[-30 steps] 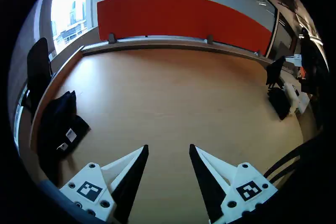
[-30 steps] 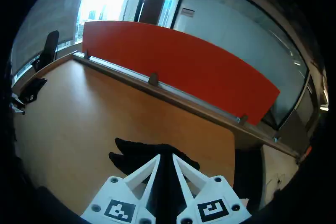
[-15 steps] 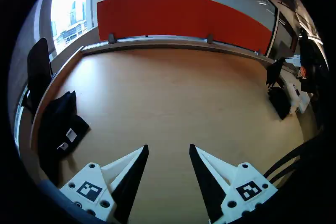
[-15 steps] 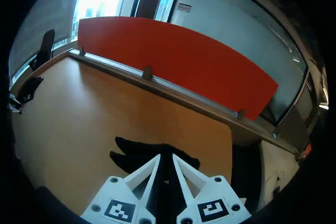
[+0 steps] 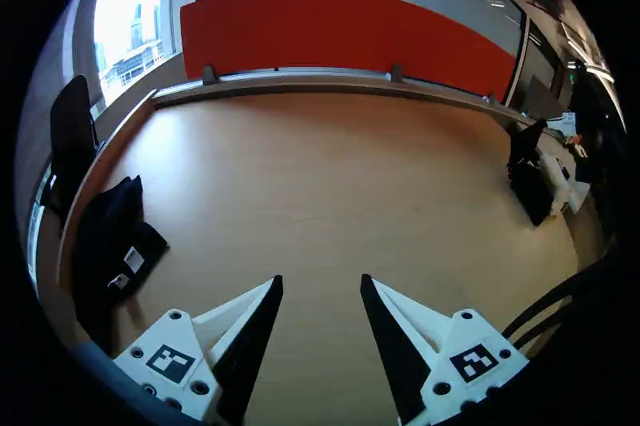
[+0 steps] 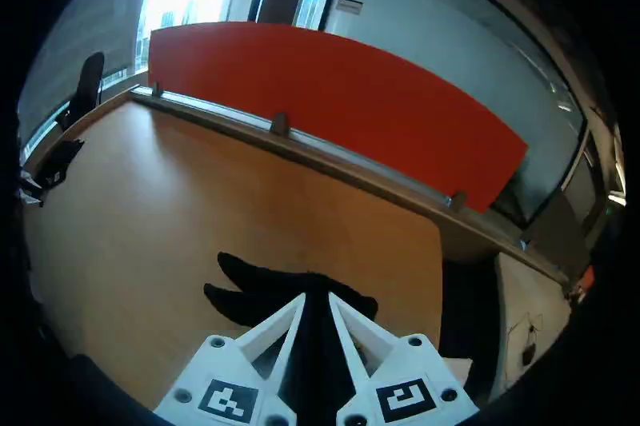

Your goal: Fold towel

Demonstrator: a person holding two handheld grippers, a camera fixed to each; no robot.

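Getting this fold clean depends, as I judge it, on bringing a second grip to the cloth before anything is turned over. The right tool (image 6: 316, 298) has its fingers drawn almost together on a black towel (image 6: 248, 292). The towel lies crumpled on the wooden desk (image 6: 160, 186) right at the fingertips, near the desk's right-hand end, and dark cloth fills the narrow slot between the fingers, so it reads as pinched. The left tool (image 5: 320, 280) hangs over bare wood with its fingers spread wide and nothing between them, well apart from that cloth. A dark bundle (image 5: 112, 238) with small pale tags sits at the desk's left edge in the left gripper view; whether it is another towel I cannot tell. The sensible move is to raise the pinched edge only enough for the towel to drape and show its corners. The left tool can then come across to the neighbouring corner and close on a single layer. Limp, bunched cloth invites grabbing several layers at once, and smooth wood lets it slide, so the towel should be spread flat toward the red partition (image 5: 344, 26) before it is folded.
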